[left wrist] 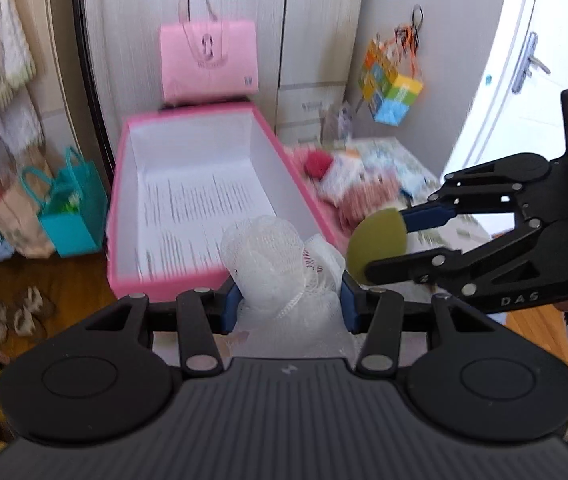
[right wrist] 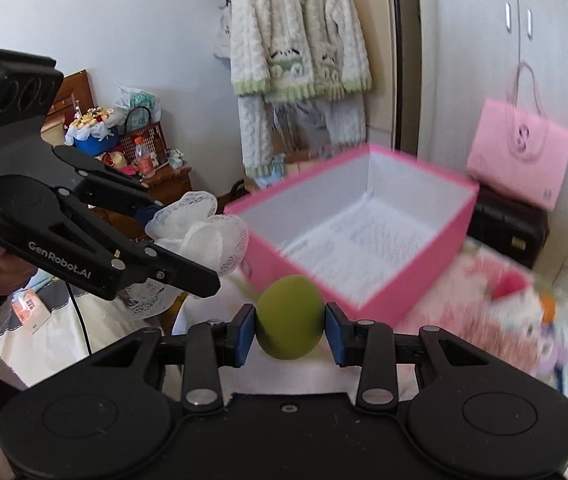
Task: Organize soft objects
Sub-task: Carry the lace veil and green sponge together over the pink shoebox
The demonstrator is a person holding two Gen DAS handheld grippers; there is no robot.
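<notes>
between the blue pads of the left gripper (left wrist: 289, 300), at 6 o'clock in the left wrist view, sits a white mesh bath pouf (left wrist: 280, 268), and the pads are clenched on its sides. its netting bulges up over the near wall of the open pink cardboard box with white lining (left wrist: 156, 280), which lies toward 12 o'clock and has a printed paper sheet (left wrist: 200, 216) on its floor. at 3 o'clock the right gripper (left wrist: 384, 240) is clamped on a flat olive-green round sponge (left wrist: 376, 240), held just beside the box's right near corner. from the right wrist view, the same green sponge (right wrist: 290, 318) is squeezed between that gripper's blue pads (right wrist: 244, 336), with the box's near pink wall just past it toward 1 o'clock. a blurred heap of soft toys and cloth (right wrist: 504, 312) lies at 3 o'clock there. a pink handbag (left wrist: 209, 60) leans against the pale wardrobe (left wrist: 324, 20) behind the box.
</notes>
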